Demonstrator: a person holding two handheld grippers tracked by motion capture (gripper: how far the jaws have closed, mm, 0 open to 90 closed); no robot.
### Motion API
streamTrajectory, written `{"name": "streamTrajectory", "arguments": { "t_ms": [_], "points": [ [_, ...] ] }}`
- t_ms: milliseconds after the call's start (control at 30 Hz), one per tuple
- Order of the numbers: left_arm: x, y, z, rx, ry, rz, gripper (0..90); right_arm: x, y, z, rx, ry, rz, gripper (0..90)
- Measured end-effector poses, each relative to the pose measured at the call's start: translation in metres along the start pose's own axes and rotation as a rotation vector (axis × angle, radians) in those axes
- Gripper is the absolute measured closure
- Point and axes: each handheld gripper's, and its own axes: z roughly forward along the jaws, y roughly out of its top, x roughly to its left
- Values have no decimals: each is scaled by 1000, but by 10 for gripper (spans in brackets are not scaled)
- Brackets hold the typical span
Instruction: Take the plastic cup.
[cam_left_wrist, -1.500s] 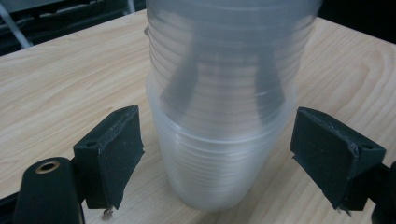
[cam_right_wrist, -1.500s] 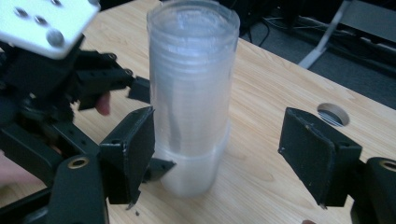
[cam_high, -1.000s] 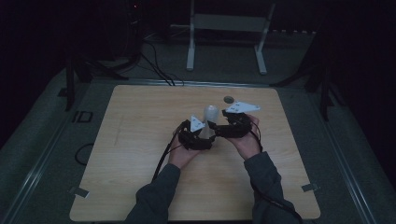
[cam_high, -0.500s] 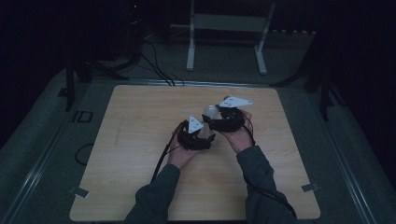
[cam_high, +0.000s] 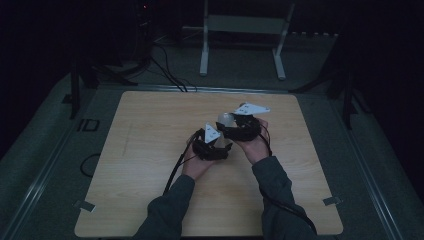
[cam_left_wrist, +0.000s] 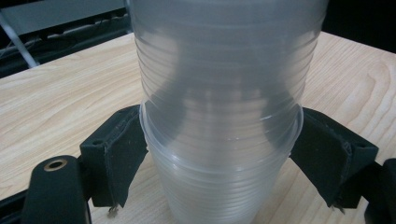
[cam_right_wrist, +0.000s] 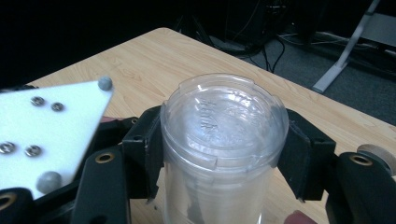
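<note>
A stack of clear plastic cups (cam_left_wrist: 219, 116) stood upside down near the middle of the table (cam_high: 150, 150), slightly to the right, and was held by both tongs; its lower part was clasped by the left gripper (cam_left_wrist: 222, 158), whose pads were pressed against the ribbed wall just below a rim line; its upturned base (cam_right_wrist: 223, 122) was flanked by the right gripper (cam_right_wrist: 224, 154), which a second earlier had been held wide, to the right of the stack; its jaws had just been closing, and their pads were now seen against the top cup's sides. From this it was judged that the top cup was about to be pulled off while the rest was steadied. A small brown disc (cam_right_wrist: 376, 154) lay just beside the right gripper; a white stand (cam_high: 243, 30) stood on the floor beyond the far edge; nothing was seen to block a lift.
</note>
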Motion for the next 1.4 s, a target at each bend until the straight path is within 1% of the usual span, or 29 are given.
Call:
{"name": "streamTrajectory", "arguments": {
  "t_ms": [267,400,600,700,867,1033,1267,1400],
  "points": [
    [-1,-1,2,4,6,5,209,0,2,-2,-4,6,2,386],
    [-2,-1,2,3,4,6,210,-1,5,-4,-17,13,10,386],
    [-2,-2,2,0,4,3,210,-1,10,-9,-31,9,1,386],
    [-3,-2,1,1,7,-1,208,-1,13,-12,-42,12,4,386],
    [-3,-3,-1,9,7,7,208,-1,18,-16,-58,14,9,387],
    [-1,-2,-3,13,-3,-7,192,0,23,-19,-72,15,8,387],
    [0,1,-9,2,-3,-14,181,0,28,-24,-93,12,10,386],
    [2,2,-12,3,-1,-30,182,0,31,-27,-102,11,13,386]
  ]
}}
